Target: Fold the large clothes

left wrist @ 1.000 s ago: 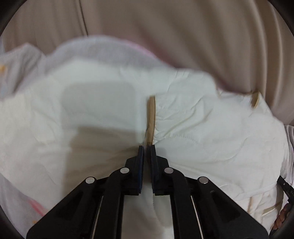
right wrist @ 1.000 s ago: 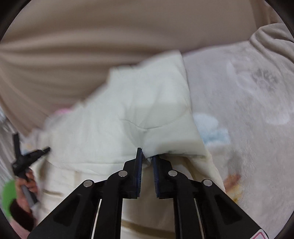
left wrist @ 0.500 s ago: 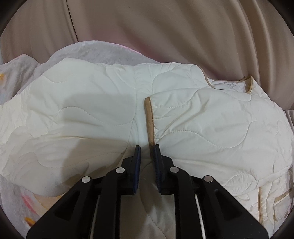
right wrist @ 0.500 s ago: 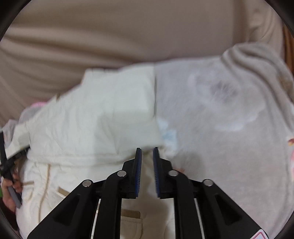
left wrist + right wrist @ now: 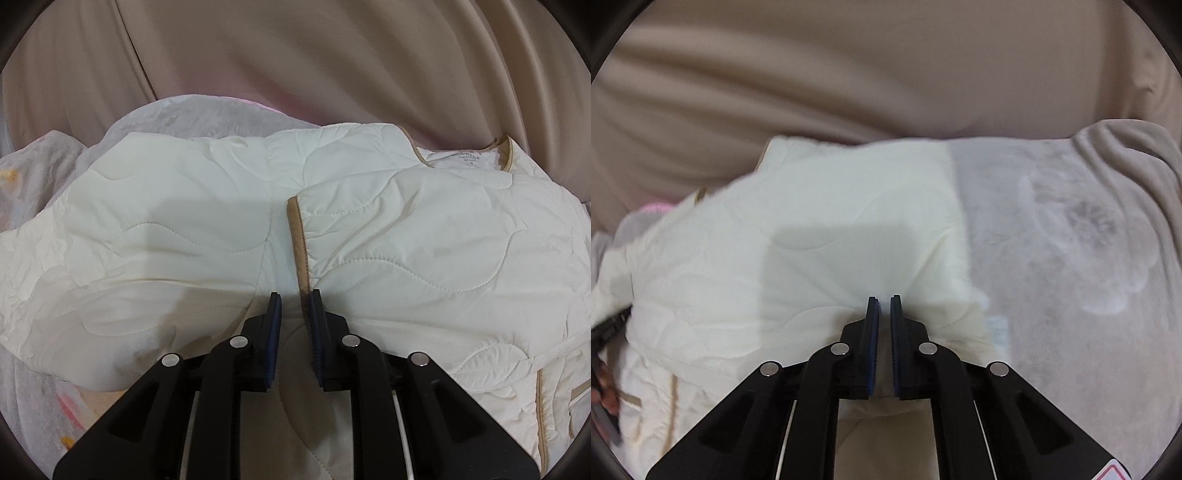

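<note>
A cream quilted jacket (image 5: 424, 229) with tan trim lies on a pale blanket, both sleeves folded in over its body. My left gripper (image 5: 294, 295) hovers just above it, jaws a little apart and holding nothing. The tan cuff (image 5: 297, 236) of the right-hand sleeve runs up from beside its right finger. The neck label (image 5: 465, 157) shows at the far right. In the right wrist view the jacket (image 5: 812, 221) is blurred. My right gripper (image 5: 884, 298) is over its folded edge, jaws closing to a thin slit with nothing between them.
A grey-white fleece blanket (image 5: 1071, 258) with faint prints covers the surface under and right of the jacket. Beige draped fabric (image 5: 295, 55) hangs close behind. A hand (image 5: 605, 391) holding the other gripper shows at the right wrist view's left edge.
My left jaws have parted and let go of the tan cuff, which now lies flat. My right gripper has let go of the folded sleeve edge, lifted back from it and closed again.
</note>
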A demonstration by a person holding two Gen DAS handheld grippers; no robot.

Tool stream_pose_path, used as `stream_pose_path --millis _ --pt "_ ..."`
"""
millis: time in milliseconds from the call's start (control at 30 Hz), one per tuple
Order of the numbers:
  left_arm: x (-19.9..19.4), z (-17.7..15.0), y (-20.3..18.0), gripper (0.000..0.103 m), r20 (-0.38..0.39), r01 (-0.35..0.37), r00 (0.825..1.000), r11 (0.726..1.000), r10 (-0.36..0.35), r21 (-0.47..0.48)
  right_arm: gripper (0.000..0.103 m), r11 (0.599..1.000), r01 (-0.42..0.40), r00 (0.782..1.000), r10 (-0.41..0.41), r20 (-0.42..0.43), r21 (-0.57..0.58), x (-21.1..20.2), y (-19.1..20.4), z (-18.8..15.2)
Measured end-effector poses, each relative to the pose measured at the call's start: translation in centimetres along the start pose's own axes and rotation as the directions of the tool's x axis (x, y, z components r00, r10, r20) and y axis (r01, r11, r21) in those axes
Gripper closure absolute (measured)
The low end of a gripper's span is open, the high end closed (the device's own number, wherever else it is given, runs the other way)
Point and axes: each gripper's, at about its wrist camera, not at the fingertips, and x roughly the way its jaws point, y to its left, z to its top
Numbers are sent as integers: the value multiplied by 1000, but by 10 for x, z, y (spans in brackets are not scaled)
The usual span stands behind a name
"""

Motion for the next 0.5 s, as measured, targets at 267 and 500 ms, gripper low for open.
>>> stream_pose_path --millis 267,500 --pt "-1 -3 -1 82 8 -22 1000 1000 22 9 101 998 38 998 -40 -49 -42 23 -16 -12" --pt "-32 -7 38 41 54 55 997 988 -48 -141 91 987 120 992 -124 -36 -108 6 4 -13"
